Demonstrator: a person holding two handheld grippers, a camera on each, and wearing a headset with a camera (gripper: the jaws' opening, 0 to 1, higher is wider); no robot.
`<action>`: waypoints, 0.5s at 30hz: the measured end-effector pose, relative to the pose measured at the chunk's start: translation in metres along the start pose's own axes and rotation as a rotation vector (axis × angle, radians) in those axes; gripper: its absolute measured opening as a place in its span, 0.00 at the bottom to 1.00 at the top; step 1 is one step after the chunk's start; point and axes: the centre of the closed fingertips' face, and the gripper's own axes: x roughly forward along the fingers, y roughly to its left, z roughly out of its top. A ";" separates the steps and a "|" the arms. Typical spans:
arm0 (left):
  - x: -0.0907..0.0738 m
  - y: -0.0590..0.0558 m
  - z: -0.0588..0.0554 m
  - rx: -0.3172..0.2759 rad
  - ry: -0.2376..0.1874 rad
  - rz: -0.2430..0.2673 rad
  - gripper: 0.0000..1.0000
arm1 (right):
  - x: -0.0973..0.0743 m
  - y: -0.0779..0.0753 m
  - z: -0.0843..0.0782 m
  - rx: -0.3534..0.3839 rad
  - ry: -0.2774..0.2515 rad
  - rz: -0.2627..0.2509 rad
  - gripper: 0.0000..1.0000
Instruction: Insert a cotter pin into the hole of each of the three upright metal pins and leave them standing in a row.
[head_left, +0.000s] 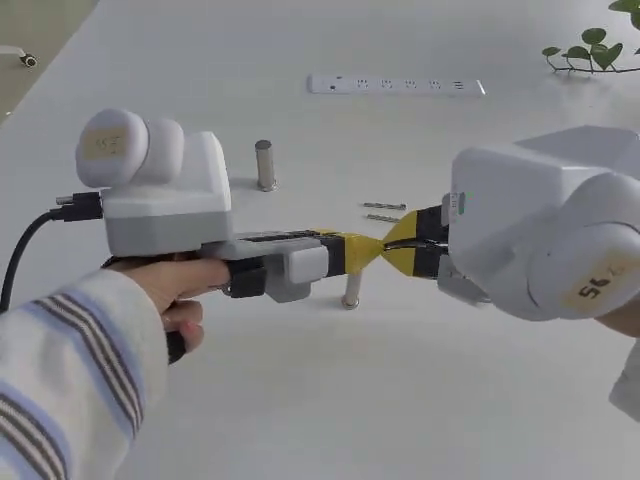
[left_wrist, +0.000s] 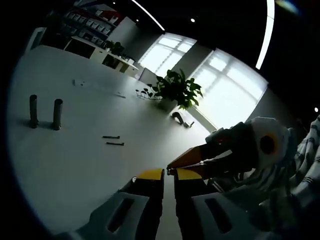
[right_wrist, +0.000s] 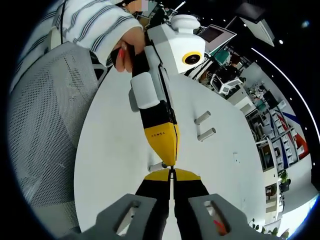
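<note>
My left gripper (head_left: 372, 250) and right gripper (head_left: 392, 248) meet tip to tip above the table. A thin cotter pin (right_wrist: 171, 179) lies between the right jaws, which are shut on it. The left jaws (left_wrist: 168, 175) are closed at its free end. One upright metal pin (head_left: 352, 291) stands on the table just below the tips. Another upright pin (head_left: 264, 165) stands farther back; in the left gripper view two pins (left_wrist: 33, 111) (left_wrist: 57, 114) stand side by side. Two loose cotter pins (head_left: 384, 211) lie on the table behind the grippers.
A white power strip (head_left: 395, 85) lies at the far side of the white table (head_left: 300, 400). A potted plant (head_left: 590, 50) sits at the back right. A cable (head_left: 20, 260) trails from the left gripper.
</note>
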 end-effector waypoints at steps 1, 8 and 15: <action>0.000 0.000 -0.001 0.000 0.005 -0.001 0.02 | 0.000 0.000 0.001 0.003 -0.004 -0.001 0.00; 0.001 0.002 -0.005 -0.014 0.010 0.003 0.00 | 0.002 0.003 0.003 -0.008 -0.001 0.002 0.00; 0.000 0.003 -0.006 -0.034 0.017 0.006 0.00 | 0.002 0.004 0.003 -0.008 0.002 0.005 0.00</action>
